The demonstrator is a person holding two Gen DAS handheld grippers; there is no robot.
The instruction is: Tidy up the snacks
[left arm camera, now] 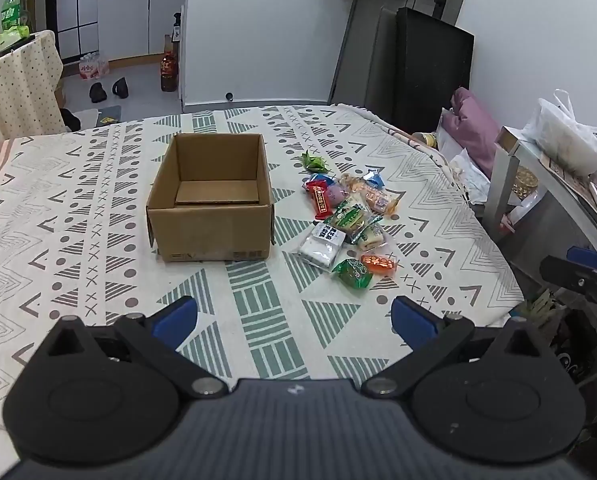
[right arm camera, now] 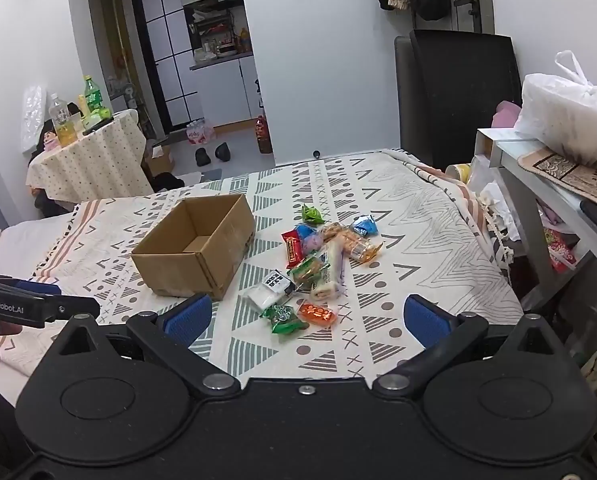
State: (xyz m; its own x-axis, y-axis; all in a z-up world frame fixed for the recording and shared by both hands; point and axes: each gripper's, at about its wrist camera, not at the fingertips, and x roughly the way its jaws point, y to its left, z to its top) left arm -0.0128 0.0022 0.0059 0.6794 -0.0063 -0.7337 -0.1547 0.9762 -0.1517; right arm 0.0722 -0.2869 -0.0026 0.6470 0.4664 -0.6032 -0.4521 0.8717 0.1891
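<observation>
An empty brown cardboard box (left arm camera: 210, 196) (right arm camera: 196, 250) stands open-topped on the patterned cloth. To its right lies a loose pile of wrapped snacks (left arm camera: 348, 220) (right arm camera: 318, 264): a green packet (left arm camera: 353, 273) (right arm camera: 282, 317) and an orange one (left arm camera: 378, 264) (right arm camera: 317, 314) nearest me, a white one (left arm camera: 321, 244), a red one (left arm camera: 319, 199), blue ones farther back. My left gripper (left arm camera: 294, 320) is open and empty, hovering short of the box and pile. My right gripper (right arm camera: 306, 320) is open and empty too, with the nearest packets showing between its fingers.
The cloth-covered surface (left arm camera: 98, 208) drops off at the right, where a grey shelf (right arm camera: 538, 168) with a white plastic bag (right arm camera: 570, 120) stands. The other gripper shows at the left edge of the right wrist view (right arm camera: 26, 304). A black chair (right arm camera: 454, 92) stands behind.
</observation>
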